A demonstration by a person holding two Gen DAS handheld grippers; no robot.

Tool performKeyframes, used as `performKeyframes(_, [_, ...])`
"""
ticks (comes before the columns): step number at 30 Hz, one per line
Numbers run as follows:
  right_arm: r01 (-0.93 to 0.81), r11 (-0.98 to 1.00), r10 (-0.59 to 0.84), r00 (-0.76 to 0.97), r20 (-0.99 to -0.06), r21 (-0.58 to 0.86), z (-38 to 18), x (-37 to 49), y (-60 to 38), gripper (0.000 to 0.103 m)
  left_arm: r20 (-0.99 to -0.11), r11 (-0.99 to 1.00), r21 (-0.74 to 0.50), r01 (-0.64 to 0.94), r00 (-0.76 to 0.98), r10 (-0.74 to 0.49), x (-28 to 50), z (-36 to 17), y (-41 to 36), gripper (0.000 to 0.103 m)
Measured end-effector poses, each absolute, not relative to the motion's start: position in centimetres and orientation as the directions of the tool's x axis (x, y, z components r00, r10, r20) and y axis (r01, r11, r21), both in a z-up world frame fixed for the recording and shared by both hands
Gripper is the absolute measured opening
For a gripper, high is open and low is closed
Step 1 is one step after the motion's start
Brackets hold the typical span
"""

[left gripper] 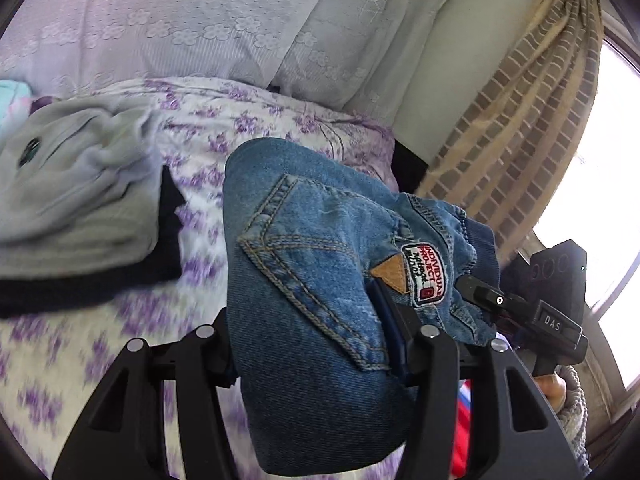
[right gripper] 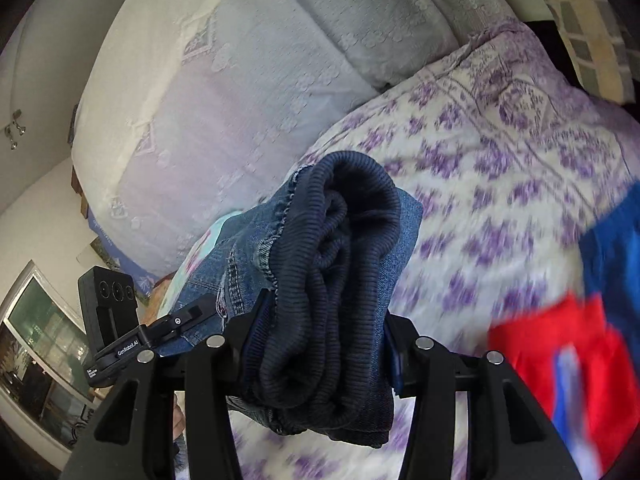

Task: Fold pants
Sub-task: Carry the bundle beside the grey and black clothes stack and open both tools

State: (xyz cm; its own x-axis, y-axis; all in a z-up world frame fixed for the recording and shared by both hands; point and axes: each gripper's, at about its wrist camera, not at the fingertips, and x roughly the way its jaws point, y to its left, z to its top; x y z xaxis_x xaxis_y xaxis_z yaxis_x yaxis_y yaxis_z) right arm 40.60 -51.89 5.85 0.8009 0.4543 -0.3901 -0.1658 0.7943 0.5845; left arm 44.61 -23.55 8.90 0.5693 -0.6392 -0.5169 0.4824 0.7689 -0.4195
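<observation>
Denim fills the middle of both views: we have the folded jeans (left gripper: 320, 280) lifted clear of the purple-flowered bedspread (left gripper: 120, 360), held between our two grippers. Our left gripper (left gripper: 316, 364) is clamped on the denim bundle just below the back pocket (left gripper: 304, 268), with the embroidered patch (left gripper: 428, 276) and a small tan leather tab (left gripper: 390, 274) showing to the right of that pocket. Our right gripper (right gripper: 320, 356) is clenched on the dark ribbed waistband (right gripper: 340, 280), which bunches up in thick folds between its fingers, the blue denim wrapped around it on both sides. In the left wrist view, the right gripper's body appears at the right edge, touching the waistband end of the jeans. To the left on the bed lies a grey garment (left gripper: 76, 196) on top of something dark navy (left gripper: 92, 280). In the right wrist view, a red and blue cloth (right gripper: 580, 360) lies on the bedspread at the near right. Pale lace-covered pillows (left gripper: 180, 20) sit at the far side, and a checked beige curtain (left gripper: 520, 120) hangs by the bright window (left gripper: 616, 200) on the right.
</observation>
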Motion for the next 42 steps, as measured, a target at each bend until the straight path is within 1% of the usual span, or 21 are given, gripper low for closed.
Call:
performKeyframes(4, [-0.156, 0.809, 0.45, 0.785, -0.426, 0.566, 4.6, 46.8, -54.6, 0.049, -0.535, 0.791, -0.415, 0.449, 0.583, -0.611, 51.3, 7.4, -26.6, 0.053])
performKeyframes(9, [-0.144, 0.811, 0.457, 0.76, -0.461, 0.567, 1.3, 53.6, -57.0, 0.049, -0.562, 0.819, -0.416, 0.396, 0.595, -0.574, 57.4, 3.6, -28.5, 0.053])
performKeyframes(13, [-0.12, 0.795, 0.477, 0.729, -0.491, 0.595, -1.6, 57.5, -58.2, 0.049, -0.591, 0.844, -0.413, 0.342, 0.605, -0.533, 60.4, 0.1, -29.4, 0.053])
performKeyframes(16, [-0.065, 0.796, 0.474, 0.685, -0.553, 0.602, -4.2, 60.0, -58.3, 0.049, -0.624, 0.858, -0.424, 0.29, 0.593, -0.509, 61.7, -2.7, -29.5, 0.053])
performKeyframes(18, [-0.041, 0.79, 0.474, 0.675, -0.565, 0.612, -5.0, 60.5, -58.4, 0.051, -0.629, 0.862, -0.425, 0.275, 0.595, -0.5, 62.1, -4.0, -29.3, 0.054])
performKeyframes(20, [-0.021, 0.786, 0.47, 0.67, -0.575, 0.618, -5.3, 60.6, -58.5, 0.052, -0.626, 0.876, -0.383, 0.292, 0.616, -0.479, 61.9, -4.0, -29.9, 0.056])
performKeyframes(21, [-0.008, 0.784, 0.468, 0.666, -0.581, 0.621, -5.6, 60.6, -58.6, 0.054, -0.63, 0.884, -0.366, 0.292, 0.621, -0.466, 61.9, -4.0, -30.1, 0.059])
performKeyframes(23, [0.022, 0.767, 0.473, 0.657, -0.588, 0.641, -6.3, 60.5, -59.0, 0.059, -0.639, 0.898, -0.338, 0.282, 0.632, -0.439, 61.9, -4.5, -30.2, 0.067])
performKeyframes(24, [0.03, 0.759, 0.478, 0.653, -0.588, 0.651, -6.6, 60.5, -59.2, 0.064, -0.643, 0.903, -0.332, 0.271, 0.636, -0.427, 62.0, -4.7, -30.1, 0.075])
performKeyframes(25, [0.035, 0.754, 0.481, 0.651, -0.588, 0.656, -6.5, 60.4, -59.2, 0.067, -0.645, 0.903, -0.341, 0.263, 0.634, -0.428, 62.0, -4.8, -29.9, 0.079])
performKeyframes(27, [0.048, 0.766, 0.464, 0.647, -0.604, 0.641, -6.1, 60.1, -59.0, 0.07, -0.648, 0.896, -0.365, 0.254, 0.622, -0.44, 62.1, -4.9, -29.5, 0.081])
performKeyframes(28, [0.059, 0.777, 0.446, 0.65, -0.615, 0.626, -5.5, 59.8, -59.0, 0.073, -0.646, 0.891, -0.377, 0.254, 0.617, -0.449, 62.0, -4.7, -29.4, 0.08])
performKeyframes(29, [0.058, 0.784, 0.431, 0.665, -0.61, 0.618, -4.8, 59.3, -59.1, 0.073, -0.642, 0.889, -0.377, 0.26, 0.618, -0.453, 61.6, -4.4, -29.3, 0.079])
performKeyframes(31, [0.04, 0.804, 0.388, 0.721, -0.574, 0.593, -2.7, 57.7, -59.2, 0.073, -0.623, 0.892, -0.337, 0.303, 0.638, -0.452, 59.9, -3.2, -29.6, 0.079])
performKeyframes(33, [0.037, 0.834, 0.328, 0.769, -0.549, 0.55, -0.4, 55.8, -59.0, 0.073, -0.606, 0.906, -0.269, 0.326, 0.674, -0.423, 58.3, -2.1, -29.9, 0.079])
performKeyframes(34, [0.021, 0.836, 0.326, 0.784, -0.528, 0.548, 0.5, 54.9, -58.7, 0.073, -0.587, 0.911, -0.238, 0.336, 0.698, -0.41, 57.3, -1.4, -29.9, 0.079])
performKeyframes(36, [-0.059, 0.809, 0.402, 0.781, -0.477, 0.584, 1.8, 53.6, -57.4, 0.072, -0.531, 0.911, -0.204, 0.358, 0.741, -0.411, 55.5, -0.1, -29.8, 0.079])
performKeyframes(39, [-0.135, 0.784, 0.479, 0.753, -0.452, 0.606, 2.2, 53.4, -55.4, 0.072, -0.464, 0.911, -0.172, 0.375, 0.785, -0.411, 53.8, 1.3, -29.8, 0.08])
performKeyframes(40, [-0.134, 0.781, 0.488, 0.741, -0.462, 0.61, 2.0, 54.0, -54.7, 0.072, -0.456, 0.907, -0.169, 0.387, 0.785, -0.42, 53.6, 1.5, -30.0, 0.083])
performKeyframes(42, [-0.062, 0.783, 0.466, 0.717, -0.519, 0.619, 0.0, 55.4, -54.5, 0.072, -0.518, 0.896, -0.149, 0.418, 0.739, -0.431, 54.5, 1.1, -31.2, 0.085])
